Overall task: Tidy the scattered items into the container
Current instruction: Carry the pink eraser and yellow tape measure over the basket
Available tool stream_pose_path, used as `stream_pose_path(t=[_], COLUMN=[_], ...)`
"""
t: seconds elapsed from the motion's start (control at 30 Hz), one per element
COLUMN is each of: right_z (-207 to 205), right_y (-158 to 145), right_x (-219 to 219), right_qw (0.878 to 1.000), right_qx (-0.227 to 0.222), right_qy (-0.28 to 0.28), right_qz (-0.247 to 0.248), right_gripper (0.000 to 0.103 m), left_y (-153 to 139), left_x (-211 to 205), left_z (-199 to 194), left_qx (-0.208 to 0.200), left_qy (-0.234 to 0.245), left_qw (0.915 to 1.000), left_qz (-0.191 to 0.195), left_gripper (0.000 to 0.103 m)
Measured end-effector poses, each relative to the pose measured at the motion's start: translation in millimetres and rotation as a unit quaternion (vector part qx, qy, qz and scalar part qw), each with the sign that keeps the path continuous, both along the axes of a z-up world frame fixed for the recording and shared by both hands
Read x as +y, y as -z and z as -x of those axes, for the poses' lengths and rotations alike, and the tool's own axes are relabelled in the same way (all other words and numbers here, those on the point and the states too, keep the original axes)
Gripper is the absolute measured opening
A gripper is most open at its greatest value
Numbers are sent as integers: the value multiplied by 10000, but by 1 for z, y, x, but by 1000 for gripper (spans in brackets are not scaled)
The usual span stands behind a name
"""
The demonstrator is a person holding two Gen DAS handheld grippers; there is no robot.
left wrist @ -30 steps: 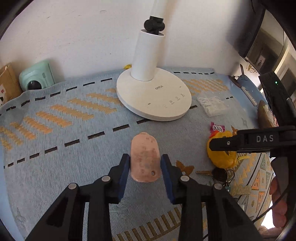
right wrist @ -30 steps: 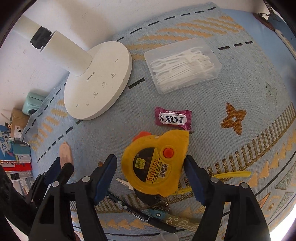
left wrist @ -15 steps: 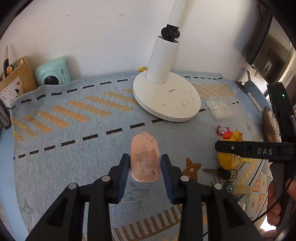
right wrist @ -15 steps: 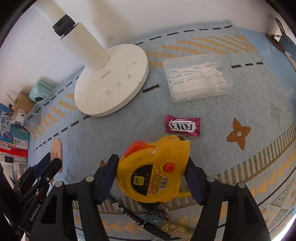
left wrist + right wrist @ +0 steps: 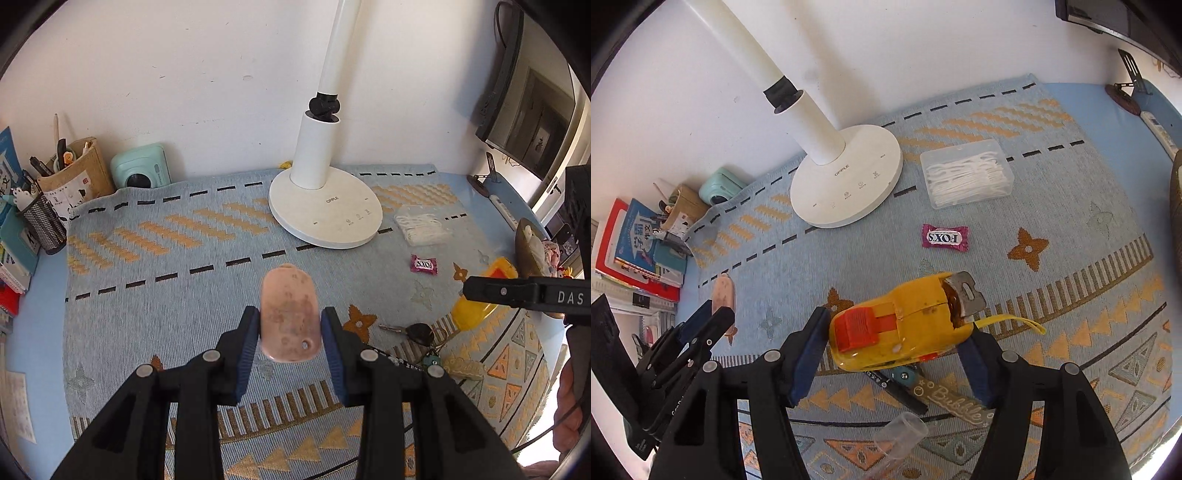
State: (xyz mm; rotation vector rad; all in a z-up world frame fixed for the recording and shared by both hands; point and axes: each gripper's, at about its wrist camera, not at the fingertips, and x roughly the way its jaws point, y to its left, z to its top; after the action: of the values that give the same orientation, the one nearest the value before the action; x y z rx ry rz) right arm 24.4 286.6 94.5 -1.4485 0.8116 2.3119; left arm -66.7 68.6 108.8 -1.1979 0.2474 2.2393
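Left hand-held gripper (image 5: 290, 332) clamped on flat pink oval tag, mottled, small hole near end (image 5: 289, 314); raised clear of blue patterned mat (image 5: 155, 295), likely for carrying to container. Right hand-held gripper (image 5: 892, 350) grips yellow plastic tape measure with red lock button (image 5: 905, 325) by its flat sides, lifted, metal hook pointing away. Below it on mat: keys with keyring (image 5: 421, 332). Farther: pink FOX'S candy wrapper (image 5: 945, 238), clear box of white floss picks (image 5: 967, 177), white round lamp base (image 5: 846, 184) on desk. Container not clearly in view.

Both tongs (image 5: 290, 325) (image 5: 892, 338) clamped, raised.
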Motion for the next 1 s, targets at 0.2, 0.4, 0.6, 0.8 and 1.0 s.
stream_pose_path(t=[0.2,0.4,0.6,0.8,1.0], right_z=[-18,-37,-65,-99,-140], right_y=[-22,-45,-61,-78,-88], right_x=[9,22,59,100,149], right_qw=[9999,9988,9980,9978,9965], right_qx=[145,366,544,662,759], right_qy=[-61,-294,-112,25,352], right_qz=[9,-137,318,80,-49], right_gripper=[67,67,67,67,67], left_y=[-23,-51,-60,-66,-82], left_x=[8,28,88,163,236], left_z=[-26,-46,-68,-97,-124], left_qx=[338,531,489,496,641], left_qy=[-75,-131,327,831,1374], left_qw=[9994,9985,9982,9952,9880], left_qz=[93,-57,-67,-158,-297], left_gripper=[31,31,31,31,31])
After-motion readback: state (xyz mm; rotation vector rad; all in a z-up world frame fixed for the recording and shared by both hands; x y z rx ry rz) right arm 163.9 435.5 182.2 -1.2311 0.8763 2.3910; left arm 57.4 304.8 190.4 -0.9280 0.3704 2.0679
